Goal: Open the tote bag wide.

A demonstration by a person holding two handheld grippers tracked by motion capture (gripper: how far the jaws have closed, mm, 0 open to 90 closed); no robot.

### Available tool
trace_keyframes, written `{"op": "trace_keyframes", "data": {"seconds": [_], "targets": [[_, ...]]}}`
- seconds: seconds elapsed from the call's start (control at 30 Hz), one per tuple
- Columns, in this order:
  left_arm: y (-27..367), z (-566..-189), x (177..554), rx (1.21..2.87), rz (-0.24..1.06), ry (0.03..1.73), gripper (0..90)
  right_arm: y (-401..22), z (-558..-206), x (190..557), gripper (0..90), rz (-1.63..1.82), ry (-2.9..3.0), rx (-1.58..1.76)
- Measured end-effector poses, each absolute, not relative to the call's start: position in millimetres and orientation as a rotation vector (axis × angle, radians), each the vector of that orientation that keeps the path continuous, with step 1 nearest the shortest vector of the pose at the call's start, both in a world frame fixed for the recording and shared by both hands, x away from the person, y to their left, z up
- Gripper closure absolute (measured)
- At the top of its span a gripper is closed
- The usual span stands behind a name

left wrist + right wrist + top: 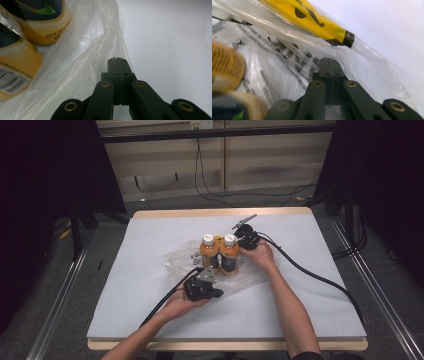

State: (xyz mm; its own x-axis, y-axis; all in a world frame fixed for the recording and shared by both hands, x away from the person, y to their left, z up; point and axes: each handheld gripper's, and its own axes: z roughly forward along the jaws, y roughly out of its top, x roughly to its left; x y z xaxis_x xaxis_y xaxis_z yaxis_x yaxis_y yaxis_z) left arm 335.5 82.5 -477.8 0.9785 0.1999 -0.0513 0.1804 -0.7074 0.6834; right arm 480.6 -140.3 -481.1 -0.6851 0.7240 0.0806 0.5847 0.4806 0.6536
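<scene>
High view: bottles (220, 254) mid-table, margins around.

left gripper (212, 270): jaws closed | right gripper (240, 239): jaws closed, tips together

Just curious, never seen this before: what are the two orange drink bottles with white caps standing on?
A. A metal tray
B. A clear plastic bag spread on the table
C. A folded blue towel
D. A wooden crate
B: the two orange drink bottles with white caps stand upright on a crinkled clear plastic bag lying on the white table.
</scene>
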Motion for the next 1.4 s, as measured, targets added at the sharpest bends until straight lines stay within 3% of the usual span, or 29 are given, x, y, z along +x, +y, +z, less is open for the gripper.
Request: {"op": "trace_keyframes", "data": {"seconds": [1.07,1.4], "targets": [[88,-479,333,2.355,0.003,0.247,90.0,-132,-480,525,90.0,0.870,2.389,1.268],[88,-478,334,2.359,-0.011,0.260,90.0,-125,-476,515,90.0,0.927,2.433,1.266]]}}
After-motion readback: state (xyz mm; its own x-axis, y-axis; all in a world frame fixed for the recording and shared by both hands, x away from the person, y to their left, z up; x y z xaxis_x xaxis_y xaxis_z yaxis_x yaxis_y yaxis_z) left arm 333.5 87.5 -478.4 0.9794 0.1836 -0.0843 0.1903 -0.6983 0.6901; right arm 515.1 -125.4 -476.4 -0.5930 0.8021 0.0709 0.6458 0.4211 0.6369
